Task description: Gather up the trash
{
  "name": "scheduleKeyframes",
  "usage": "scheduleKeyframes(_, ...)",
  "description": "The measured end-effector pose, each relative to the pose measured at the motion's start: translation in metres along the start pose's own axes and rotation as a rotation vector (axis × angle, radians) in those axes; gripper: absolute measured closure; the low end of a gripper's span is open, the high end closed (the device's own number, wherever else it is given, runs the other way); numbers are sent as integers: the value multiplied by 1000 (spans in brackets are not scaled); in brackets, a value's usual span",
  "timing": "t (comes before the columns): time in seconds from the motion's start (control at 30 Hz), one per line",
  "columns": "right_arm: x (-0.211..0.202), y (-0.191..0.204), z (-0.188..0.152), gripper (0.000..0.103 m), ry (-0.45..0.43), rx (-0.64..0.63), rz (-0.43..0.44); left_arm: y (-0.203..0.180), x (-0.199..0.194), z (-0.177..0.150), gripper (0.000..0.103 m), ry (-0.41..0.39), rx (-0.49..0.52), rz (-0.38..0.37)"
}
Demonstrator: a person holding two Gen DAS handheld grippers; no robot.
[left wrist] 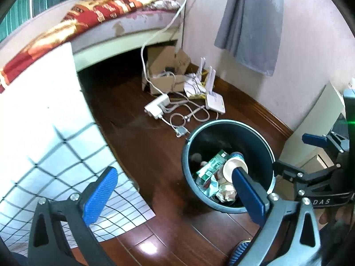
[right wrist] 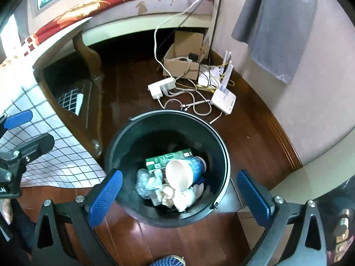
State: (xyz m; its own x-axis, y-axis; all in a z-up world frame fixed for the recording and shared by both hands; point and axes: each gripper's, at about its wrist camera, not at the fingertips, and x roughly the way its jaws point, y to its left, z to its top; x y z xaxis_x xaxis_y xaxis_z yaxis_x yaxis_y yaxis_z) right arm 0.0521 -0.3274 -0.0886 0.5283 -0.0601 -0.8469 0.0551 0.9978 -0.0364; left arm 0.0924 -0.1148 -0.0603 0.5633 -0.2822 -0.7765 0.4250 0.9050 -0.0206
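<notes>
The dark trash bin [right wrist: 168, 168] stands on the wooden floor [right wrist: 250, 137], centre of the right wrist view, holding a paper cup [right wrist: 180, 174], a green carton [right wrist: 168, 158] and crumpled tissues [right wrist: 177, 196]. The right gripper [right wrist: 179, 197] hangs over it, fingers spread wide and holding nothing. The left gripper [left wrist: 173, 190], lower in its view, is likewise spread and bare-handed. Behind, upper centre, lie a cardboard box [right wrist: 184, 59], power strip [right wrist: 162, 87] and router [right wrist: 224, 102].

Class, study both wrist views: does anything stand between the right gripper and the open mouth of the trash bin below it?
Nothing visible does. The right gripper hangs open and empty directly over the trash bin. The bin has no lid, and a paper cup, green carton and crumpled paper already lie inside.
</notes>
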Motion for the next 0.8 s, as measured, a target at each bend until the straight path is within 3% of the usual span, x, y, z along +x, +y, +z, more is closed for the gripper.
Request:
scheduleKeyframes(0.4, -70, 35, 12, 0, -102, -21, 23, 13, -58, 4, 0, -94, -41, 21)
scheduleKeyframes(0.8, -168, 65, 13, 0, -233, -41, -16, 20, -142, -9, 0, -227, -54, 65)
